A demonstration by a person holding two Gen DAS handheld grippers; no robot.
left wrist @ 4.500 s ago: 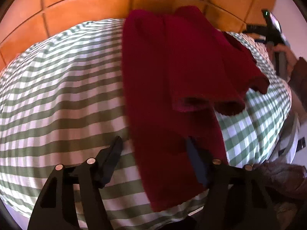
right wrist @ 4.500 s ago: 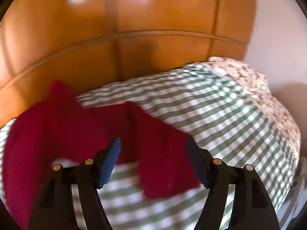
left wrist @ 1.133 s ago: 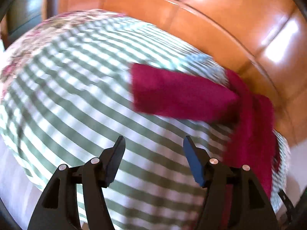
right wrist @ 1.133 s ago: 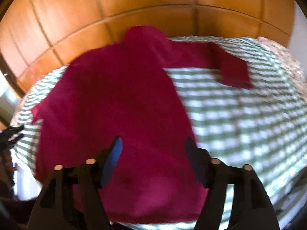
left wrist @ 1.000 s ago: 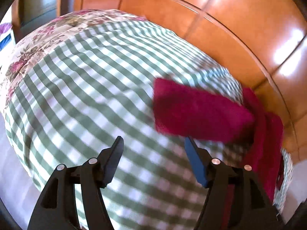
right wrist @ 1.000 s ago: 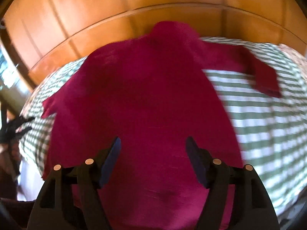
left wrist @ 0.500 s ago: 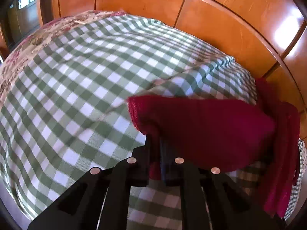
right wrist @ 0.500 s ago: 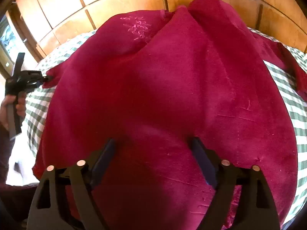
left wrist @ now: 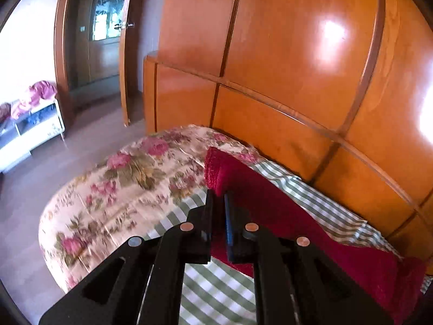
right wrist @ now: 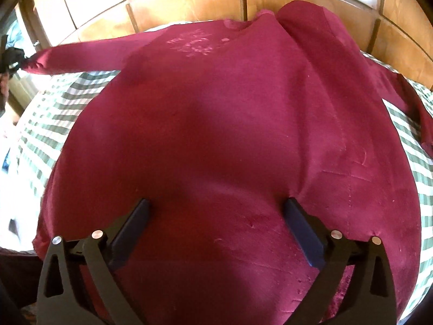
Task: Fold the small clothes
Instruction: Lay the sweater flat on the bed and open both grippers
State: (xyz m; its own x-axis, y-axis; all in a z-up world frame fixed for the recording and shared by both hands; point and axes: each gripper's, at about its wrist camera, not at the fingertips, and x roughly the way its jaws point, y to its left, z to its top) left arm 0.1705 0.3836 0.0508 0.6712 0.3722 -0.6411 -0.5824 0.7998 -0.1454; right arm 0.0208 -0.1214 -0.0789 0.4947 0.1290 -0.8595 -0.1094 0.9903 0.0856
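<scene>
Left gripper (left wrist: 217,199) was clamped on the cuff end of the red sweater's sleeve (left wrist: 270,205), jaws nearly together w/ fabric pinched between them, sleeve lifted off the bed and running back toward the wooden headboard (left wrist: 284,81). Below it lay a green-checked sheet (left wrist: 216,292) and, farther out, a floral bedspread (left wrist: 121,178); doorway and a low white shelf w/ clothes sat at far left. Right gripper (right wrist: 216,211) was spread wide, jaws opening, both fingertips pressed down onto the sweater (right wrist: 216,122) body w/ cloth between them but not pinched. Sweater lay flat, front up, pale embroidery near the neck, covering most of the checked sheet in the right wrist view; its stretched sleeve reached to the left edge, where the other gripper held the end.
</scene>
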